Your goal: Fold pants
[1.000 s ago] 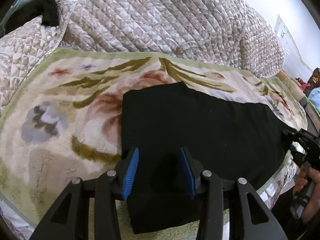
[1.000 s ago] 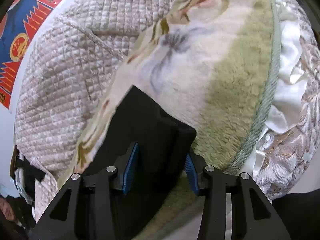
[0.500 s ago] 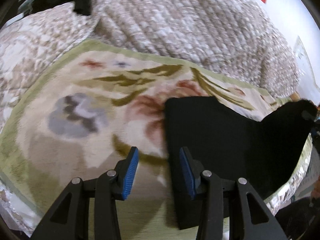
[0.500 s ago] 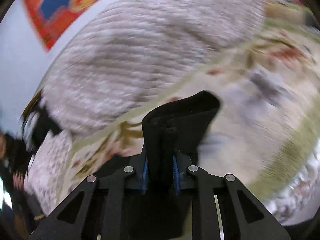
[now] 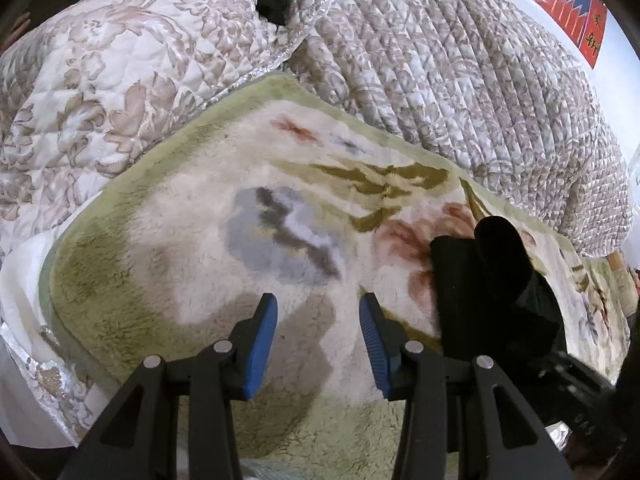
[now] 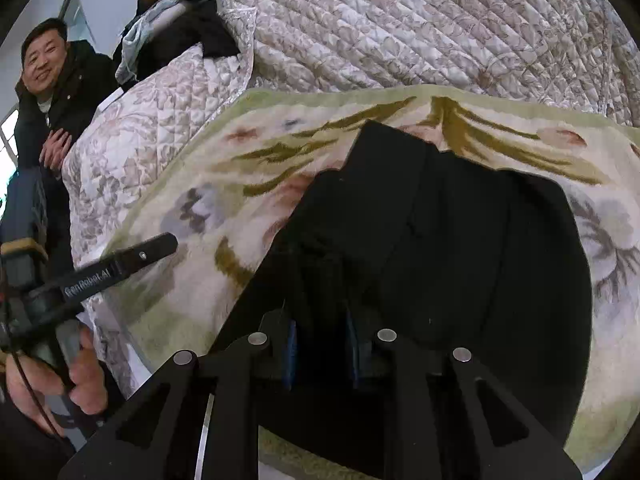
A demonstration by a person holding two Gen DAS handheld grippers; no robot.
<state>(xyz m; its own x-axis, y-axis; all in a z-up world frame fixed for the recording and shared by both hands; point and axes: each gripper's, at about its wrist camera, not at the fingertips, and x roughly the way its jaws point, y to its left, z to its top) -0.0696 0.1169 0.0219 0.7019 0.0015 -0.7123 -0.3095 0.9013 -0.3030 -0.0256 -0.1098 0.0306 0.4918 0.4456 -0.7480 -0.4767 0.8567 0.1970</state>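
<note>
The right gripper (image 6: 320,340) has just been closing and pinches a bunched end of the black pants (image 6: 440,240), which fill the frame's centre on the floral blanket (image 6: 200,208). The left gripper (image 5: 318,340) hangs half-open and empty, so the one-sided fold could drag crooked.

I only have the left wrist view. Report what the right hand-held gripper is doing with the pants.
Observer: The right hand-held gripper has just been closing and is clamped on a bunched fold of the black pants, with fabric between its pads.
Operator: Say where the rest of the pants lie.
Observer: They are spread on the floral blanket, with layers overlapping toward the far edge.
Operator: Check for anyone nearby.
Observer: A person in a dark jacket stands at the far left of the right wrist view.
</note>
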